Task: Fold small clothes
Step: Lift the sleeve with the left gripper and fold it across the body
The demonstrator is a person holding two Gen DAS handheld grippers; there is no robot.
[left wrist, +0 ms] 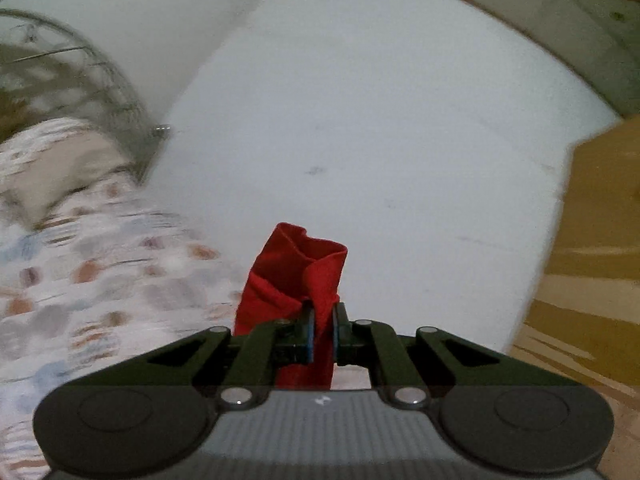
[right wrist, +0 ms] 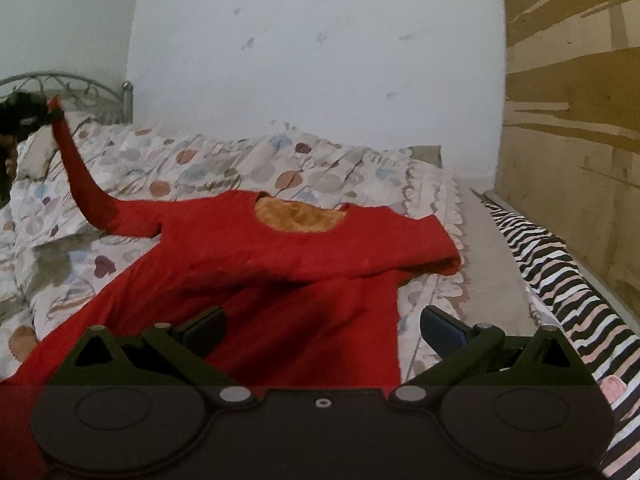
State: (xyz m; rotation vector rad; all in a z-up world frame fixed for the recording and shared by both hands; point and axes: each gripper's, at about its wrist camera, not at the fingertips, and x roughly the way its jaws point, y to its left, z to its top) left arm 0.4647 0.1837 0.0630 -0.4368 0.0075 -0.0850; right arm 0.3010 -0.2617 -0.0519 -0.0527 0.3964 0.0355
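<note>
Far left, right wrist view: left gripper (right wrist: 38, 114) is up by the metal headboard (right wrist: 72, 82), dark and partly cut off by the frame edge. Its jaws are clenched on the cuff of the red top's sleeve (right wrist: 74, 156), which runs taut from the gripper down to the garment. Left wrist view confirms it: red fabric (left wrist: 298, 276) pinched between the blue pads, bunched above them and hanging below, white wall behind.

Centre: red top (right wrist: 256, 260) lies on the bed, on the patterned quilt (right wrist: 208, 164), neckline facing away and showing an orange lining. The other sleeve is folded across the chest.

Right: right gripper (right wrist: 322, 326) hovers low over the top's lower body, jaws released wide, nothing between them. Striped fabric (right wrist: 560, 276) lies along the bed's right edge, beside a wooden panel (right wrist: 568, 120).
</note>
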